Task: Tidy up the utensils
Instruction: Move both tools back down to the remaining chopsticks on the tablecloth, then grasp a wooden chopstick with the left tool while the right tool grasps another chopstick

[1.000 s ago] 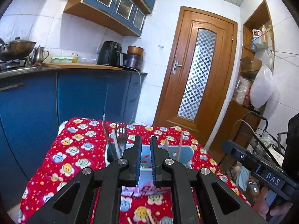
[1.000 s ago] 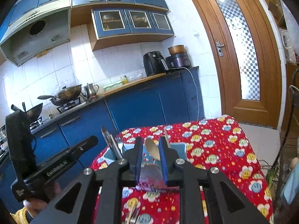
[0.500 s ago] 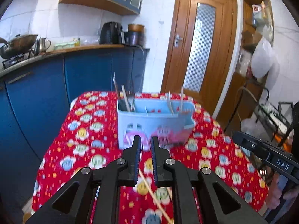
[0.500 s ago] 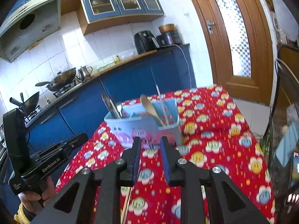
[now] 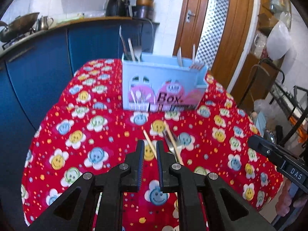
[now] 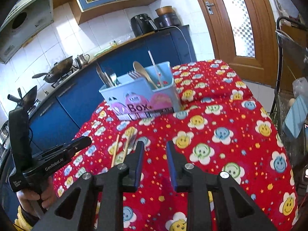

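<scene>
Utensils [image 6: 143,73] stand upright in pale-blue "Box" holder [image 6: 140,100]; both tools' fingers apart, gripping nothing.

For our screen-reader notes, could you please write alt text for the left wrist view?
Open left tongs hover over a chopstick on a red flowered tablecloth. Behind stands a blue utensil box holding cutlery; another chopstick lies to the right.

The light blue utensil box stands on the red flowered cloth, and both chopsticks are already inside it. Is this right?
Not quite. The utensil box does stand on the red cloth, but the two chopsticks lie on the cloth before it, as the left wrist view shows.
</scene>
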Motion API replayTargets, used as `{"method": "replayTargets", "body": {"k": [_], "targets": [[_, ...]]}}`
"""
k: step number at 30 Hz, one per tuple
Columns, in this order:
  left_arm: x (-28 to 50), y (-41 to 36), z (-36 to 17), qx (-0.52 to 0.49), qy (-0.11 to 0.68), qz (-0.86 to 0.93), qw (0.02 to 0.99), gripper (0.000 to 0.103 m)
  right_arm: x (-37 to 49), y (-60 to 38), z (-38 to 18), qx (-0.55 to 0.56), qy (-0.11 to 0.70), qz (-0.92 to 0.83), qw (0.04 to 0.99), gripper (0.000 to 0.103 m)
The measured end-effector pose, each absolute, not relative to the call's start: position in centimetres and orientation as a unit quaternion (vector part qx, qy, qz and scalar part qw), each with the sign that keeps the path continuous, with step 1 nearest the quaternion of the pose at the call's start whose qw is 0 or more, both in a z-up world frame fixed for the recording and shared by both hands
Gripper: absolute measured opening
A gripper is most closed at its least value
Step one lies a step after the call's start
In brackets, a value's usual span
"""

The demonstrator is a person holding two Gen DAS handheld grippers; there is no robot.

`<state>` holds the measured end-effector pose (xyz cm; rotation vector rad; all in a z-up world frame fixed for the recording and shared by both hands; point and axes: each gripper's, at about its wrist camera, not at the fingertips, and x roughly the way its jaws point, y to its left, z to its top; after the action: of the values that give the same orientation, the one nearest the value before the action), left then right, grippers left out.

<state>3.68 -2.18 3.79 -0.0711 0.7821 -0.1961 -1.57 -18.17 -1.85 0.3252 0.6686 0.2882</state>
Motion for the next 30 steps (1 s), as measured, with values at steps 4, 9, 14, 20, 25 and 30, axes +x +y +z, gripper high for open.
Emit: {"method": "replayTargets", "body": {"k": [4, 9, 14, 20, 25, 30], "targets": [[4.2, -2.6, 2.3, -0.038, 0.409, -0.102, 0.906, 0.014, -1.7, -18.5, -2.9, 0.153, 0.330, 0.132, 0.922, 0.026], [5.2, -3.6, 0.9, -0.029, 0.433, -0.099, 0.895, 0.020, -1.6, -19.2, -4.0, 0.151, 0.331, 0.124, 0.923, 0.026], [6.1, -4.2, -0.2, -0.022, 0.458, -0.092, 0.884, 0.021, -1.7, -19.8, -4.4, 0.150, 0.327, 0.115, 0.926, 0.026], [7.1, -4.3, -0.8, -0.031, 0.484, -0.086, 0.870, 0.025, -1.7, -20.1, -4.3, 0.151, 0.320, 0.118, 0.928, 0.027], [8.0, -4.2, -0.7, -0.042, 0.511, -0.083, 0.855, 0.025, -1.7, -20.5, -4.5, 0.156, 0.320, 0.117, 0.927, 0.027], [8.8, -4.8, -0.6, -0.010, 0.538, -0.087, 0.838, 0.022, -1.7, -21.0, -4.7, 0.163, 0.319, 0.113, 0.927, 0.027]]}}
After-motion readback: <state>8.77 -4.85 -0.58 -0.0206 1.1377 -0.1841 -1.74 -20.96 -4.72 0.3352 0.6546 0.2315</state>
